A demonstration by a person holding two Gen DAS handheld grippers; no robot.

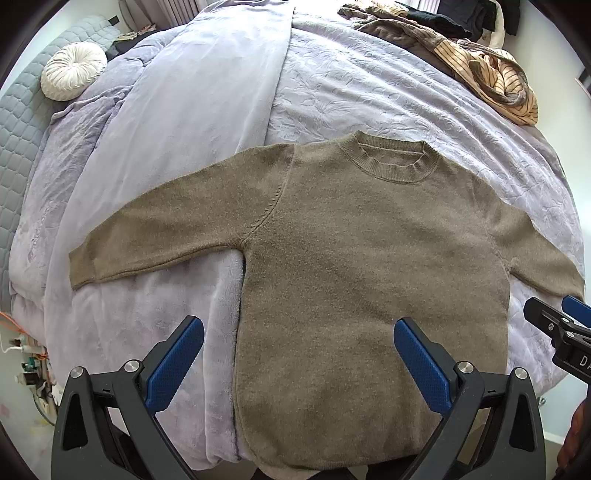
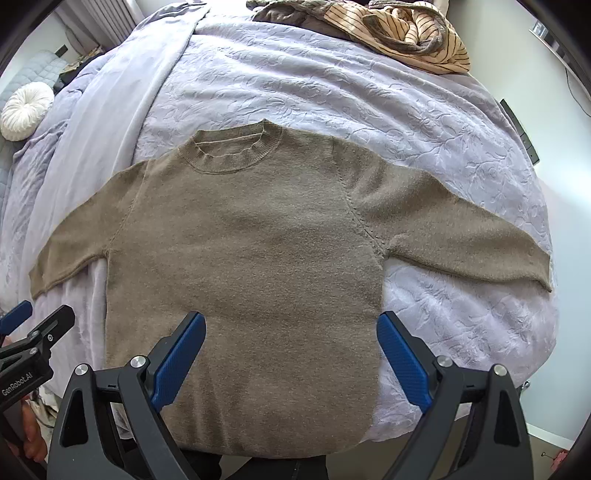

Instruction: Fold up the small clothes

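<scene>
An olive-brown knit sweater lies flat and face up on the lilac bedspread, both sleeves spread out, its collar at the far side. It also fills the right wrist view. My left gripper is open and empty above the sweater's lower left side, near the hem. My right gripper is open and empty above the lower middle of the body. The right gripper also shows at the right edge of the left wrist view, and the left gripper shows at the left edge of the right wrist view.
A pile of striped and dark clothes lies at the bed's far right, also in the right wrist view. A round white cushion sits at the far left. Cables and a power strip lie on the floor at the left.
</scene>
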